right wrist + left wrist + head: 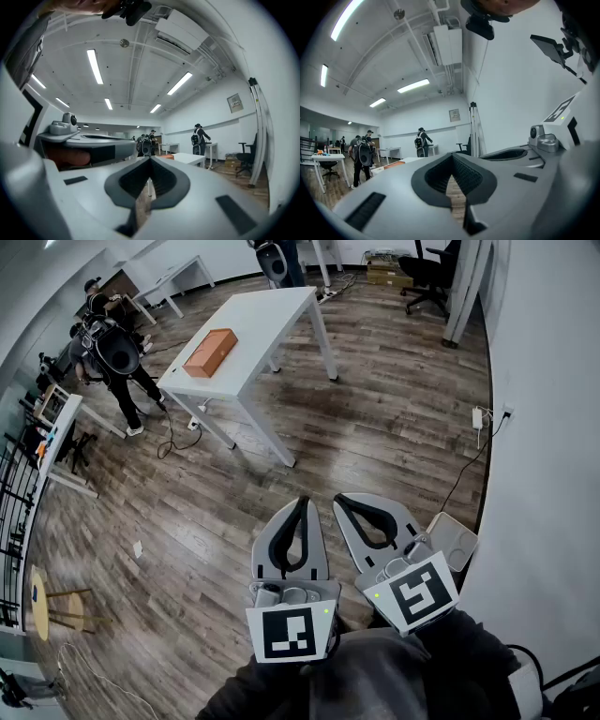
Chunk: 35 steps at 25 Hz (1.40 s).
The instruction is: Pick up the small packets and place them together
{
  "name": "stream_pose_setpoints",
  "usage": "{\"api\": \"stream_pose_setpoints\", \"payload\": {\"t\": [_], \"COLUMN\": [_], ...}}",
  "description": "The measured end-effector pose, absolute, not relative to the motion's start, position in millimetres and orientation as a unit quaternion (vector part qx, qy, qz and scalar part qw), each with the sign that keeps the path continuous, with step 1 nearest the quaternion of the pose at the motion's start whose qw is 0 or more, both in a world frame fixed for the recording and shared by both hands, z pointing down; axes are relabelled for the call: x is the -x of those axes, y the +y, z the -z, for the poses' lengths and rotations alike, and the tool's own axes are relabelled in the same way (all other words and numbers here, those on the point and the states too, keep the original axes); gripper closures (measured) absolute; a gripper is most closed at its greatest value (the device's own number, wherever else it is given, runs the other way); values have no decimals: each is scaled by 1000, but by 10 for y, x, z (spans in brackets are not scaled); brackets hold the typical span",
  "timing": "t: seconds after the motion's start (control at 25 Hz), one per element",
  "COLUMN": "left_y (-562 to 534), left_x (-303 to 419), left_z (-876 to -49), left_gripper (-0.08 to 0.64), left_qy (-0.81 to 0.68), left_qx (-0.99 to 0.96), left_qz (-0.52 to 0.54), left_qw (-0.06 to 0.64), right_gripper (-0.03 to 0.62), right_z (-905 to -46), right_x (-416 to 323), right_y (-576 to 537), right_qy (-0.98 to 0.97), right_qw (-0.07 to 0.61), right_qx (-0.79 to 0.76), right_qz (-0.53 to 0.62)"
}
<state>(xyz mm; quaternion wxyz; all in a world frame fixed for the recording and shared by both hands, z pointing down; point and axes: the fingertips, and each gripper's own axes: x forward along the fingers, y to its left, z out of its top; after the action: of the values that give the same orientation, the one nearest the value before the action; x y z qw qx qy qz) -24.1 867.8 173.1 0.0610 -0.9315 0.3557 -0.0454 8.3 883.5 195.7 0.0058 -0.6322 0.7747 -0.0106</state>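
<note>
Left tongs (301, 507) and right tongs (341, 502) side by side, over floor (375, 409). Counter (272, 320) ahead-left, box (209, 352) on it. Person (112, 357) left of counter. Chair (427, 277) far back right. Wall (544, 427) at right.

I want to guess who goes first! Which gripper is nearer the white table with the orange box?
Left, probably: the white table lies toward the left gripper, the right gripper further off. Both are shut, empty, far away.
</note>
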Motion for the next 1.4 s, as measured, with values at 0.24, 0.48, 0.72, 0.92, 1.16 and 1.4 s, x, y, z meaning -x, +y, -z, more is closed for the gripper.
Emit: {"api": "stream_pose_setpoints", "payload": {"t": [0.24,0.48,0.72,0.92,1.16,1.4], "left_y": [8788,8756,8537,8115,7276,6446], "left_x": [-15,-129,-87,56,187,288], "left_z": [-1770,-1835,-1912,-1989,-2019,-2158], "left_gripper": [563,563,563,563,563,563], "left_qy": [352,359,367,375,376,382], "left_qx": [933,930,927,925,925,923], "left_qz": [46,55,53,47,40,38], "left_qw": [58,54,48,39,30,8], "right_gripper": [589,589,588,588,588,588], "right_z": [-1991,-2054,-2151,-2249,-2301,-2449], "right_x": [-315,-476,-411,-267,-72,-1], "right_y": [8942,8915,8703,8300,7475,6671], "right_qy": [774,775,784,793,801,800], "right_qw": [3,12,16,8,-2,-7], "right_qx": [633,631,619,608,597,596], "right_qz": [9,25,39,46,52,63]}}
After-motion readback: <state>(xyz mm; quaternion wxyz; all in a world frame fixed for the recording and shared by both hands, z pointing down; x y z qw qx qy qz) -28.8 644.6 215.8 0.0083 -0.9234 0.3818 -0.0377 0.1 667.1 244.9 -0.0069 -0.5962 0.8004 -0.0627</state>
